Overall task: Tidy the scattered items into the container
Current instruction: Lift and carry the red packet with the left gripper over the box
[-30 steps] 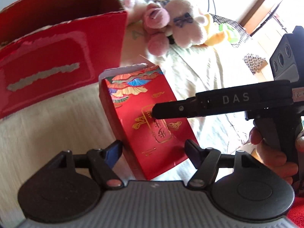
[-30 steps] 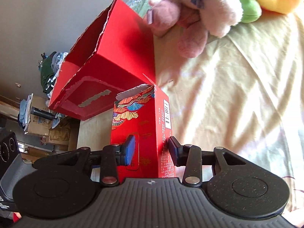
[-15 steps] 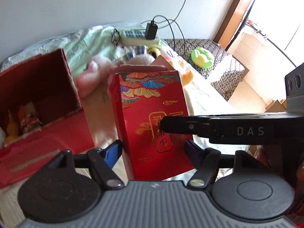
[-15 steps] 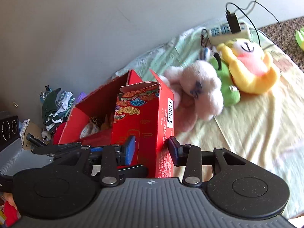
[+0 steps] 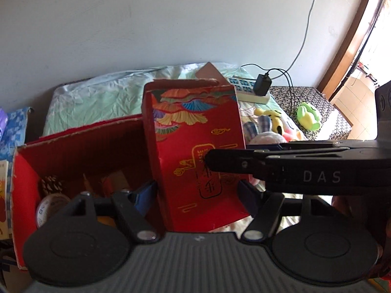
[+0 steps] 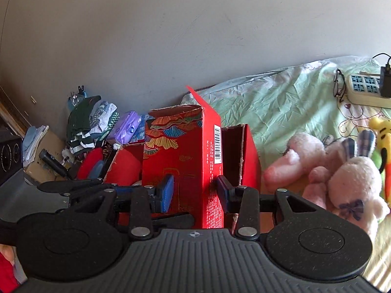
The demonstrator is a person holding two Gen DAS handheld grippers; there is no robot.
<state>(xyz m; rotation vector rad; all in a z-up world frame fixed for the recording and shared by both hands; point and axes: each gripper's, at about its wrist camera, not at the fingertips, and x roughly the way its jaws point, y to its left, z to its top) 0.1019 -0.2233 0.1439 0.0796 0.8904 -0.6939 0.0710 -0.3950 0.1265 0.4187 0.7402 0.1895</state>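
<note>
Grippers on both sides are close to the tall red carton, which stands upright with its long side going up and down and its top flap open. The right gripper is squeezing the carton low down; one blue pad presses the picture face and the other pad presses the side with the barcode. The carton sits right between those fingers, straight ahead of the gripper and up off the bed. The left gripper has its fingers spread on both sides of the carton's lower part, with a gap at each side, so it looks open and is not holding anything. From the left view, the big red box is just to the left of the carton, and its open top shows things already inside. In the right view, the carton is in front of that box and covers part of it, so it is hard to tell if its bottom is over the opening yet. The next move likely needs the carton to go a little more toward the box and then down inside. The right hand has the carton, so it should do that. Soft toys lie on the bed to the right, well apart from the carton.
</note>
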